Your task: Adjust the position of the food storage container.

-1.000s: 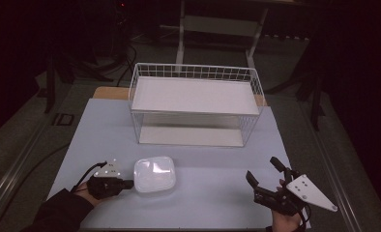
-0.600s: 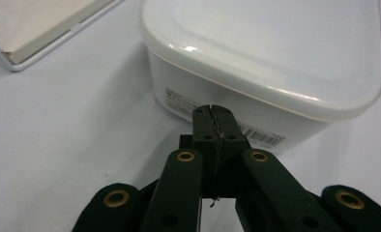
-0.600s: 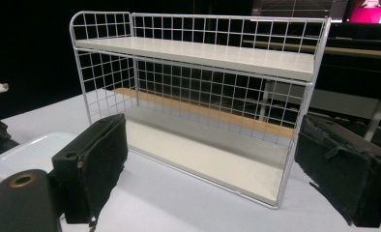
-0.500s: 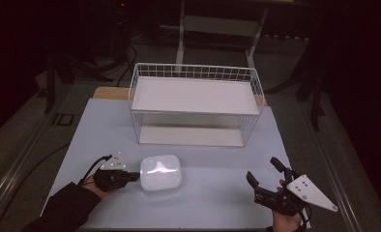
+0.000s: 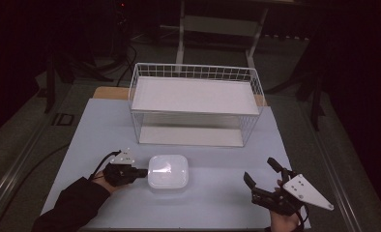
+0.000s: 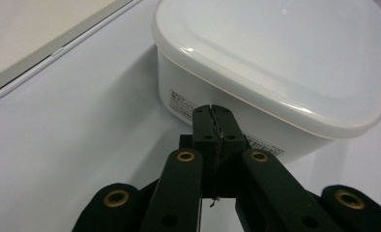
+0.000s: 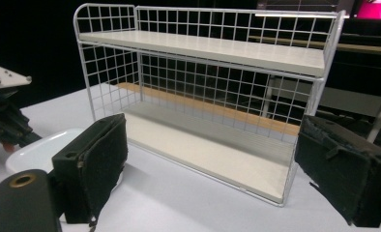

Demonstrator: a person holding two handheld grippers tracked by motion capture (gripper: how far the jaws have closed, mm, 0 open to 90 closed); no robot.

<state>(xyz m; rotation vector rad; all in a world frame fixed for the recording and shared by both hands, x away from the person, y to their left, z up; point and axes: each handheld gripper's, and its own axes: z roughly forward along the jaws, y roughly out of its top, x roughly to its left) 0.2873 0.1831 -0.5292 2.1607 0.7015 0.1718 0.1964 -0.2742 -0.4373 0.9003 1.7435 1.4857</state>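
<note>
Dark room around my pale table (image 5: 101, 125). The white wire shelf rack (image 5: 195, 110) stands at its far side. The lidded white container (image 5: 168, 171) sits centre-front, its side label (image 6: 180, 104) unreadable. My left gripper (image 5: 141, 172), jaws pressed together, touches its wall. My right gripper (image 5: 262, 178) hovers agape.

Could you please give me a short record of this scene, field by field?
surface: pale table
container: white lidded box, lid on, in front of the rack
rack: white wire shelf rack, two shelves, both bare
left gripper: fingers shut, tips against the box's side, nothing between them
right gripper: fingers wide open, holding nothing, facing the rack
box and right gripper: apart
</note>
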